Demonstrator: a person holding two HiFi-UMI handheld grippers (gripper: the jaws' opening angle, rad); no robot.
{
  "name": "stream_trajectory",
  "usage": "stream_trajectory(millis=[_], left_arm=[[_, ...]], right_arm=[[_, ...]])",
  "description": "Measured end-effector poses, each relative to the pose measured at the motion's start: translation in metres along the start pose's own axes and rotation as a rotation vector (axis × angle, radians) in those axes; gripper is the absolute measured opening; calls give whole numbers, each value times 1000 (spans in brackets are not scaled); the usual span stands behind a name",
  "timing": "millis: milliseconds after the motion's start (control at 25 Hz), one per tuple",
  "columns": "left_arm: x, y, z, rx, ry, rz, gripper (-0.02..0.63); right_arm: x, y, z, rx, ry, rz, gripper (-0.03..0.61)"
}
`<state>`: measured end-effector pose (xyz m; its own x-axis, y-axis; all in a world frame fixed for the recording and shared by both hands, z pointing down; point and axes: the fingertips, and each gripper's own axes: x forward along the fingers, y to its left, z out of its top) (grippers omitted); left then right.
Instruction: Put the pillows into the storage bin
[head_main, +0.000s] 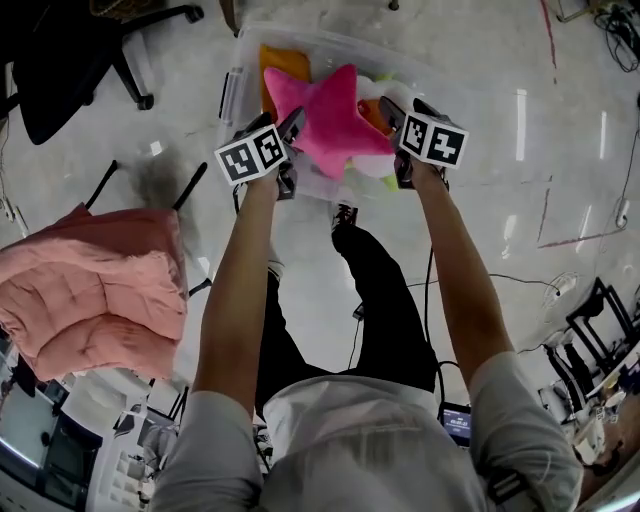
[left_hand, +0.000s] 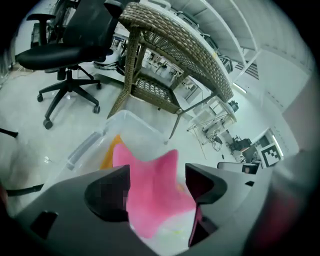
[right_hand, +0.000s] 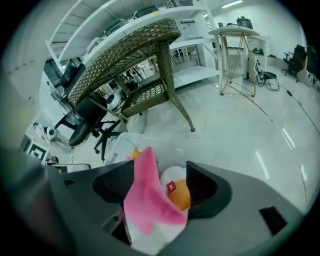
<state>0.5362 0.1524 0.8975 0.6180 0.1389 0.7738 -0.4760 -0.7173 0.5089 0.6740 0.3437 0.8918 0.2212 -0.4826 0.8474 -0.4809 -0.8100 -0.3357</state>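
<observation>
Leftmost in the head view, a pink quilted cushion (head_main: 100, 290) lies draped over a seat, well apart from the work and not yet packed. Next comes the left gripper (head_main: 291, 152): its jaws stand wide apart with one point of the pink star pillow (head_main: 325, 120) between them, and its own view shows a gap beside the fabric, so nothing is being pinched. The star pillow hangs directly over the clear storage bin (head_main: 238, 70), on top of an orange pillow (head_main: 280, 62) and a white-and-orange plush (right_hand: 177, 192) already inside. On the far side, the right gripper (head_main: 397, 140) also has its jaws spread, with the star's opposite point lying loosely between them.

This looks like the release. To finish it well, both tools should probably draw back outward and upward together, so no jaw snags the soft fabric and drags the star over the rim. Because the bin is already piled high, a gentle press on the middle of the star may help it settle below the edge before the quilted cushion is fetched.
</observation>
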Motion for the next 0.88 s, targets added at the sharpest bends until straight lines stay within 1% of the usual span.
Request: stream_trajectory(millis=[120, 240, 320, 400, 440, 520, 600, 640, 720, 800, 880], left_arm=[[-38, 0, 6, -29, -20, -12, 360], [-85, 0, 17, -40, -68, -15, 355], [-120, 0, 27, -31, -110, -19, 312], [-158, 2, 38, -16, -156, -25, 281], [-178, 4, 45, -6, -182, -27, 264], [-217, 10, 62, 24, -236, -27, 217], [-260, 19, 77, 68, -288, -14, 155], [-284, 24, 82, 88, -309, -4, 122], [-332, 33, 89, 106, -354, 4, 69], [-378, 37, 94, 110, -405, -5, 40], [-425, 42, 99, 128, -464, 3, 22]], right_arm=[[-31, 17, 8, -32, 8, 5, 337], [-68, 42, 18, -103, 3, 9, 337], [-93, 63, 23, -148, -8, 18, 334], [-117, 91, 29, -202, -27, 36, 310], [-126, 109, 35, -243, -40, 50, 292], [-142, 152, 47, -350, -74, 78, 279], [-162, 197, 59, -453, -116, 86, 223], [-174, 219, 62, -490, -139, 89, 195], [-200, 263, 66, -544, -185, 116, 165], [-227, 304, 68, -586, -224, 160, 126], [-254, 347, 72, -632, -267, 214, 66]])
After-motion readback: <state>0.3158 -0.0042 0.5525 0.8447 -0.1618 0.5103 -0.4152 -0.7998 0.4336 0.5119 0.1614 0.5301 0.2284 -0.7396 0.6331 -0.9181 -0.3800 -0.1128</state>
